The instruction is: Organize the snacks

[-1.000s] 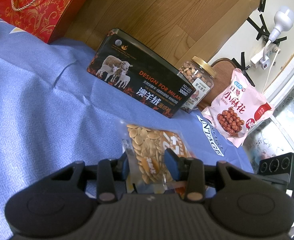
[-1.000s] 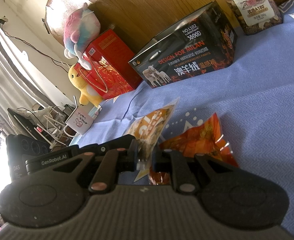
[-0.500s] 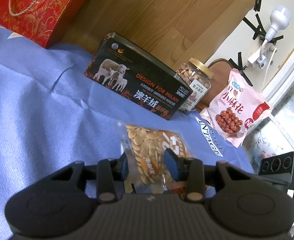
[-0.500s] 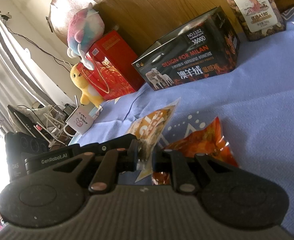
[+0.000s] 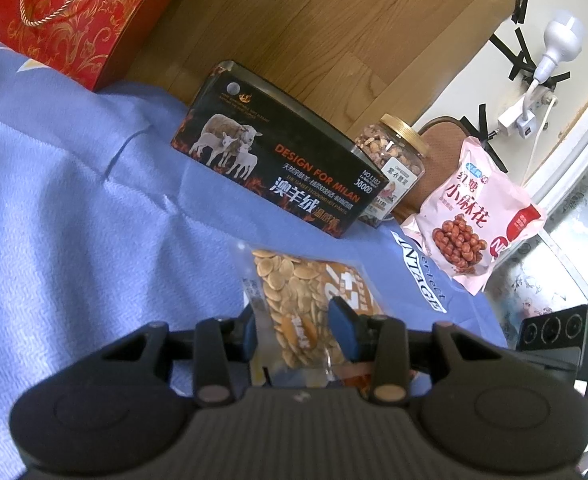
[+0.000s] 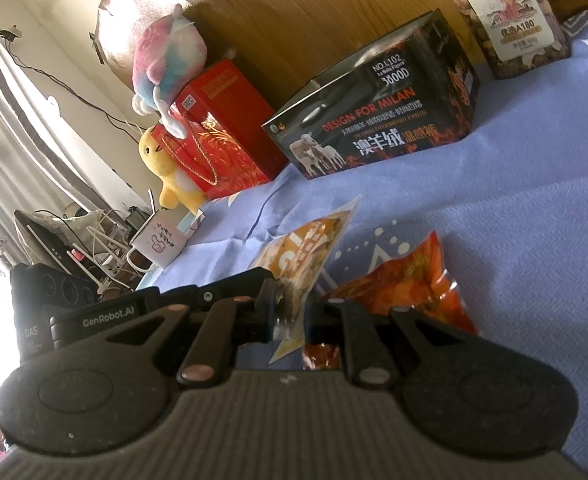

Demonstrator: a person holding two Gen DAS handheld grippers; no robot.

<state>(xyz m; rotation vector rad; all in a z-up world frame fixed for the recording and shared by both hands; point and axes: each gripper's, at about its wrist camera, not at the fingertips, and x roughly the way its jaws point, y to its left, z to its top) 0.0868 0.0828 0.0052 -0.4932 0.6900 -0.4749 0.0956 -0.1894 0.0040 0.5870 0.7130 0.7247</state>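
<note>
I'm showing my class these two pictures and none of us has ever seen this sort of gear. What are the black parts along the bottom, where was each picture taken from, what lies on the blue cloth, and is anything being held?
There is no robot here. A person holds a hand-held gripper in each hand, and each has a wide-angle camera looking forward along its two fingers. The black shapes at the bottom are the grippers themselves.

One picture is from the left gripper, the other from the right gripper.

On the blue cloth stand a black box printed with sheep, a jar of nuts, a pink snack bag and a red gift bag. An orange packet lies near the right gripper.

Both grippers appear shut on the same packet of seeds, each on a different part of it.
</note>
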